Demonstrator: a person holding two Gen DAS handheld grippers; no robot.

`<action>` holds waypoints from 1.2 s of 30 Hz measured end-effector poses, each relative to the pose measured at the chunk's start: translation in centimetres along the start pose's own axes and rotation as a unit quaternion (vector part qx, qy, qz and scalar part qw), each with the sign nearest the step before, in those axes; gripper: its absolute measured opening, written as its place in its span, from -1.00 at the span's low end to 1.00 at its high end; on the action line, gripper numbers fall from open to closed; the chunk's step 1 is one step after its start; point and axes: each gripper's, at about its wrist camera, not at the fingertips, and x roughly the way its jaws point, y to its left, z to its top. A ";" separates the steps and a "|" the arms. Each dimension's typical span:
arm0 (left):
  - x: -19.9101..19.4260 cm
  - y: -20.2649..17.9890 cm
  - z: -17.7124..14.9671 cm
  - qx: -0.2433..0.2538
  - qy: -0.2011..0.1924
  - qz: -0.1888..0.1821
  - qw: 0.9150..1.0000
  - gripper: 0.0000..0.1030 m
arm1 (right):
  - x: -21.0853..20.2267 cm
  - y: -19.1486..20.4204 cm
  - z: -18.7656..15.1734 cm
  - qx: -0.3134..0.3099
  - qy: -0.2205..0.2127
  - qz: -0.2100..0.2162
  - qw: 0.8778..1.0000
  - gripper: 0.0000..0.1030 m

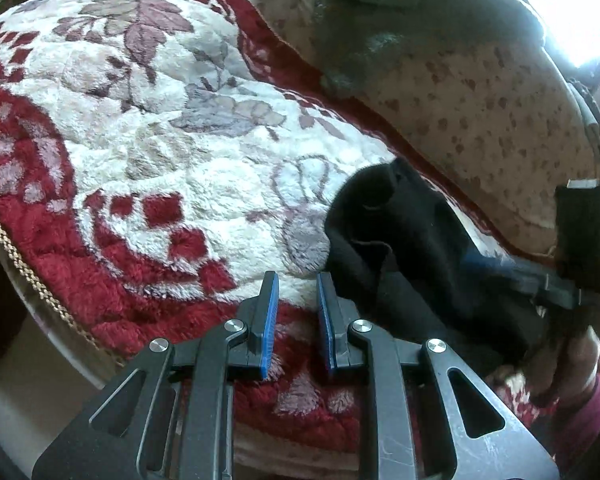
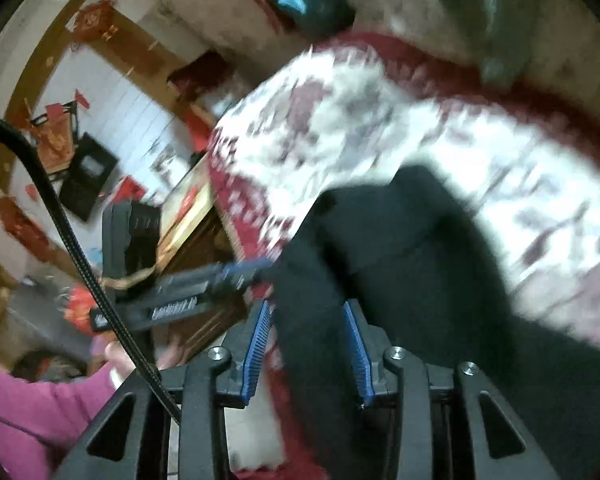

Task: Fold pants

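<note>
Black pants (image 1: 396, 248) lie bunched on a red and white floral blanket (image 1: 148, 128). My left gripper (image 1: 297, 284) is open and empty, just left of the pants' edge, low over the blanket. In the right wrist view, blurred by motion, a strip of the black pants (image 2: 312, 308) runs between the blue pads (image 2: 356, 344) of my right gripper (image 2: 307, 312), whose jaws stand apart around the cloth. The left gripper (image 2: 256, 270) shows there touching the pants' left edge. The right gripper (image 1: 556, 292) shows at the far right of the left wrist view.
A beige spotted cover (image 1: 480, 112) and a dark green towel (image 1: 400, 28) lie behind the blanket. The blanket's corded front edge (image 1: 28, 272) drops off at the left. A person's pink sleeve (image 2: 32, 412) and a black cable (image 2: 80, 256) are at the left.
</note>
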 end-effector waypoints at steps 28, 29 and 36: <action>1.8 -2.1 -1.3 0.083 0.076 -0.104 0.988 0.30 | -3.0 -3.6 1.3 0.012 -0.058 -0.100 0.993 -0.82; 1.9 -2.3 -1.5 0.094 0.075 -0.097 0.988 0.30 | -3.4 -3.7 1.3 0.015 -0.063 -0.098 0.993 -0.82; 3.7 -6.0 -1.7 0.188 0.055 0.006 0.981 0.21 | -4.3 -3.5 1.4 0.021 -0.081 -0.088 0.993 -0.82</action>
